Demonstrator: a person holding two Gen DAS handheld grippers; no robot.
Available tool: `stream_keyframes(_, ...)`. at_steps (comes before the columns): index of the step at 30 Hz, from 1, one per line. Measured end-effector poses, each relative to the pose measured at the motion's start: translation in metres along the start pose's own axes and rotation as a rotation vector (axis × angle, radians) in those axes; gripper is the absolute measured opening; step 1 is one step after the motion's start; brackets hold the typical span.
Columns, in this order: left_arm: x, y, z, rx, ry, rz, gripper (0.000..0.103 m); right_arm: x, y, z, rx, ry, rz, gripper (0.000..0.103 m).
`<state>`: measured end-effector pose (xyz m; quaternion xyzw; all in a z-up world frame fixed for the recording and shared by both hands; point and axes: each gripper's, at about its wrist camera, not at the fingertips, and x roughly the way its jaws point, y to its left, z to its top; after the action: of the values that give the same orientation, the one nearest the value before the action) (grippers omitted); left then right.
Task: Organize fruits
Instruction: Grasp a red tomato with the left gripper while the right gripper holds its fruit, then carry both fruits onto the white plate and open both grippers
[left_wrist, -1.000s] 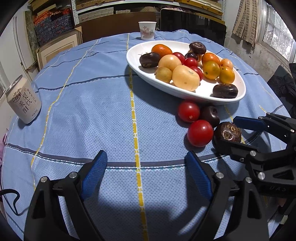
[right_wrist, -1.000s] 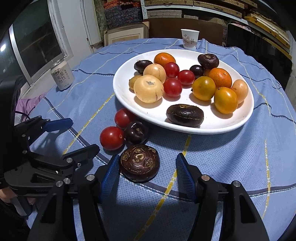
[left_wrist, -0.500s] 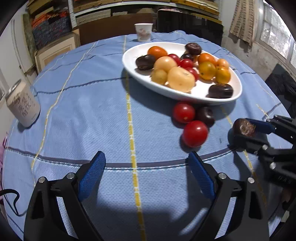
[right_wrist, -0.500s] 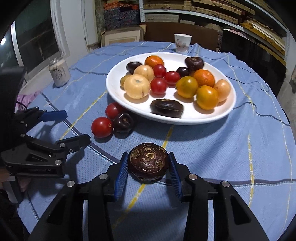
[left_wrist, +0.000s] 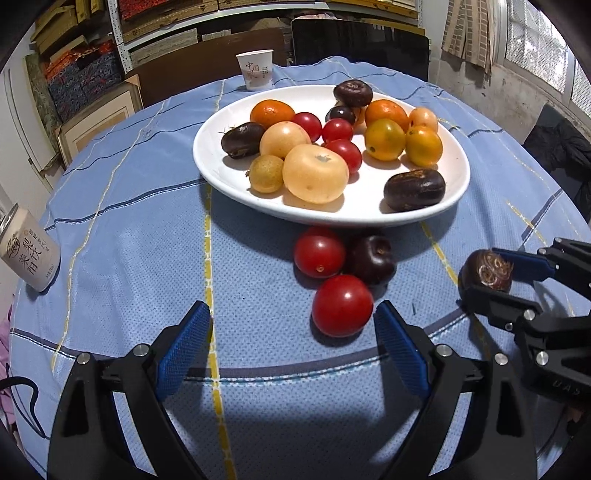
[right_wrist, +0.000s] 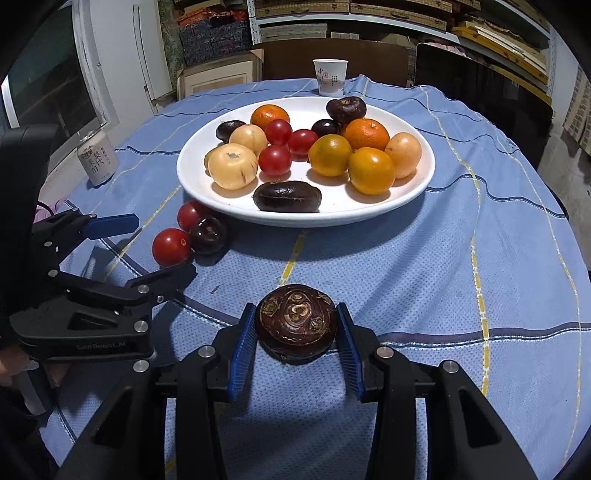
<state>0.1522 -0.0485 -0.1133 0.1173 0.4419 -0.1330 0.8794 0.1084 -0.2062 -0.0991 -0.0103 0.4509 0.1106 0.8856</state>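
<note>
1. Right gripper (right_wrist: 296, 334): jaws pinching a dark brown water chestnut (right_wrist: 296, 325), one blue pad against each flank. The flattened round body lies with its broad axis across the jaws; its ringed, scarred crown faces up and toward the camera. It is held over the blue checked tabletop (right_wrist: 424, 266).
2. Left gripper (left_wrist: 291, 345): jaws spread wide, nothing between the pads. They hang above the tabletop with the nearest red tomato (left_wrist: 342, 305) just ahead and close by the right-hand pad.
3. Ahead of the left jaws: a second red tomato (left_wrist: 319, 252) and a dark purple round fruit (left_wrist: 371, 254) lie touching each other and the first tomato, in a tight cluster on the cloth, right against the near rim of the plate.
4. Further ahead of both jaws: a white oval plate (right_wrist: 406, 195). Near its front rim lies a dark elongated fruit (right_wrist: 287, 196), long axis across the right wrist view, on its side.
5. On the plate behind it: pale yellow round fruits on the left, red tomatoes in the middle, orange and yellow fruits on the right, dark fruits toward the back.
6. Beyond the plate: a paper cup (right_wrist: 330, 76), upright.
7. Far left of the jaws: a pale drinks can (right_wrist: 97, 158), upright at the tabletop's edge.
</note>
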Motion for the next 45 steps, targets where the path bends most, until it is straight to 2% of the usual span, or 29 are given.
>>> stream_keyframes(2, 0.000, 0.002, 0.000, -0.012, -0.006, -0.024, 0.070, 0.001, 0.001, 0.001, -0.002, 0.001, -0.002, 0.044)
stream_keyframes(5, -0.002, 0.003, 0.000, -0.015, -0.020, -0.050, 0.050, 0.001, 0.000, 0.001, -0.002, 0.000, -0.001, 0.044)
stream_keyframes(8, -0.005, 0.000, -0.002, 0.001, -0.030, -0.058, 0.036, 0.001, -0.001, 0.001, 0.004, -0.002, 0.000, 0.044)
stream_keyframes(15, -0.007, 0.003, -0.005, -0.015, -0.031, -0.085, 0.035, 0.001, -0.001, 0.001, 0.006, -0.002, -0.003, 0.044)
stream_keyframes(17, -0.007, 0.003, -0.003, -0.020, -0.031, -0.089, 0.040, 0.001, -0.001, 0.001, 0.005, -0.003, -0.004, 0.044)
stream_keyframes(21, -0.006, 0.001, -0.001, -0.018, -0.036, -0.082, 0.041, 0.001, -0.002, 0.001, 0.010, -0.005, 0.000, 0.044)
stream_keyframes(22, -0.008, 0.002, -0.001, -0.020, -0.043, -0.081, 0.040, 0.001, -0.002, 0.001, 0.012, -0.005, 0.001, 0.044)
stream_keyframes(23, -0.010, 0.002, -0.002, -0.018, -0.056, -0.075, 0.030, 0.001, -0.003, 0.001, 0.015, -0.005, 0.003, 0.044)
stream_keyframes(24, -0.012, 0.002, -0.002, -0.012, -0.066, -0.075, 0.028, 0.001, -0.003, 0.001, 0.017, -0.005, 0.004, 0.044)
stream_keyframes(38, -0.022, 0.004, -0.011, -0.010, -0.074, -0.088, 0.028, -0.001, -0.008, 0.000, 0.042, -0.015, 0.026, 0.044)
stream_keyframes(45, -0.034, 0.002, -0.020, -0.006, -0.086, -0.091, 0.028, -0.012, -0.008, -0.005, 0.031, -0.066, 0.062, 0.044)
